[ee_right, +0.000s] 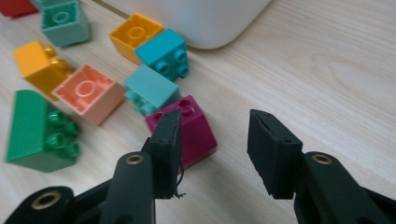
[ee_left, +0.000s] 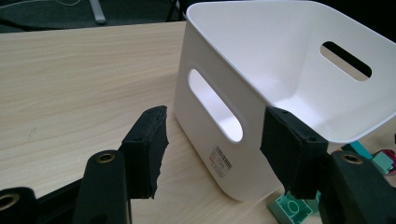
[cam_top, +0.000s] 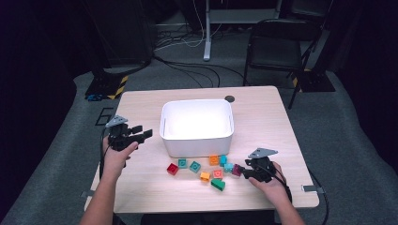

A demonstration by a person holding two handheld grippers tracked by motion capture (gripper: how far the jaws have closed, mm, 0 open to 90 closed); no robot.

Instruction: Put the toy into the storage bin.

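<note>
The right gripper (ee_right: 212,154) hung low over the tabletop (cam_top: 263,117) at about five o'clock of the white bin (cam_top: 197,140), its jaws parted and grasping nothing. The magenta brick (ee_right: 198,133) lay just beside the left-hand jaw in the right gripper view — partly behind it, not between the two. The step in hand looked like picking that brick for the bin, so the gripper would do well to shift toward the brick until it sat square between the jaws, then close on its flat side walls rather than across the studs. A skewed bite on a corner could flick such a light block into its neighbours.

The left gripper (ee_left: 212,154) stood at nine o'clock of the bin, jaws released and empty, pointing at the bin's near corner beside its handle slot.

The bricks were glossy moulded plastic, hard and smooth, with round studs on one face. A light teal brick (ee_right: 149,88) sat close against the magenta one at its eleven o'clock; a darker teal brick (ee_right: 163,51), an orange brick (ee_right: 133,35), a salmon brick (ee_right: 88,93) showing its hollow underside, and a green sloped brick (ee_right: 35,128) lay farther left. The bin was thin, matt white plastic with rounded corners and slotted handles — empty as far as showed. The tabletop was pale wood-grain laminate, and the jaw pads were black and looked rubbery.
</note>
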